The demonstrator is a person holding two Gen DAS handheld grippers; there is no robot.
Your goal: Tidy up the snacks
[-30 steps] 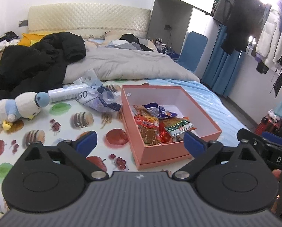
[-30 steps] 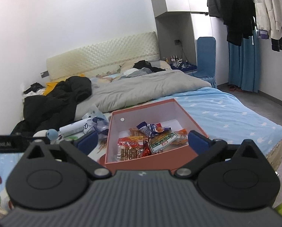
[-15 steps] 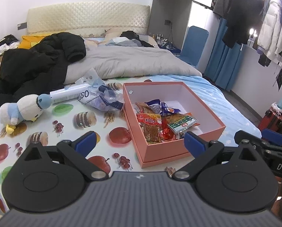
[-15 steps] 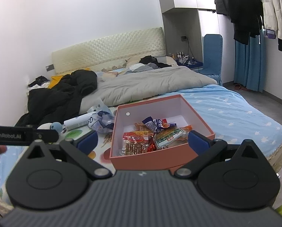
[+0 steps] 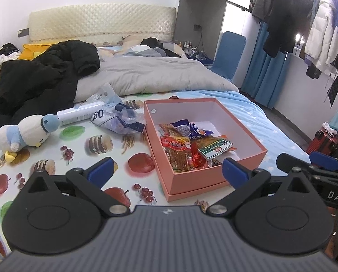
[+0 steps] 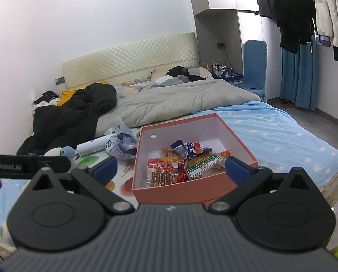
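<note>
An open pink box (image 5: 216, 182) sits on the bed's fruit-print sheet (image 5: 78, 149) and holds several snack packets (image 5: 191, 146). It also shows in the right wrist view (image 6: 169, 191), with the snack packets (image 6: 182, 162) inside. My left gripper (image 5: 167, 171) is open and empty, held above the sheet just in front of the box. My right gripper (image 6: 171, 168) is open and empty, held in front of the box's near wall. Each gripper shows at the edge of the other's view.
A crumpled blue plastic bag (image 5: 121, 119), a white tube (image 5: 81, 114) and a plush penguin (image 5: 25, 133) lie left of the box. A black jacket (image 5: 39, 83) and a grey duvet (image 5: 150, 77) lie behind. A red suitcase (image 5: 325, 141) stands right of the bed.
Both grippers have risen and pulled back slightly, so the box sits lower and more fully in view. The jaws stay open and empty.
</note>
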